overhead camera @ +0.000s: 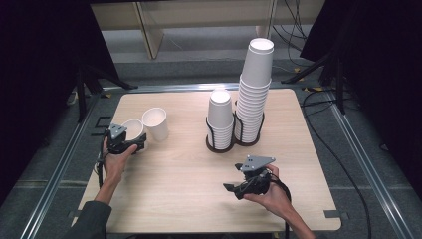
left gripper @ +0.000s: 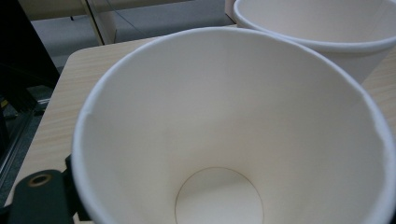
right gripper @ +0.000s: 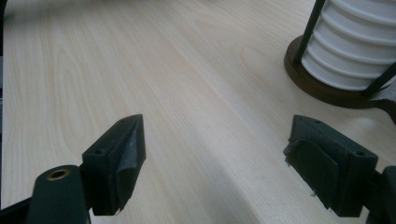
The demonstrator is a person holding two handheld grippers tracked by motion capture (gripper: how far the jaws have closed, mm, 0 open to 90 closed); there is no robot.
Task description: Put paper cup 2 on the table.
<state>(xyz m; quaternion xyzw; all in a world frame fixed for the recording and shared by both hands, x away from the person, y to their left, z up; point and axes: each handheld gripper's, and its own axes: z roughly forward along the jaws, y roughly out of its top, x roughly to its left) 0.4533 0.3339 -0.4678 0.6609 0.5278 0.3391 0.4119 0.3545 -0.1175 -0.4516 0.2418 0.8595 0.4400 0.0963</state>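
two cups (overhead camera: 148, 127) left (touching), stacked cups (overhead camera: 239, 107) behind centre

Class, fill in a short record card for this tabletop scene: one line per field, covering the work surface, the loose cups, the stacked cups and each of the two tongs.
Surface: light wooden table
Loose cups: two white paper cups, upright, side by side at the table's left; near cup, far cup
Stacked cups: short stack and tall stack, upside down in a black wire holder
Left tongs: at the near cup's wall; grip cannot be told
Right tongs: open, nothing between them, low over bare table
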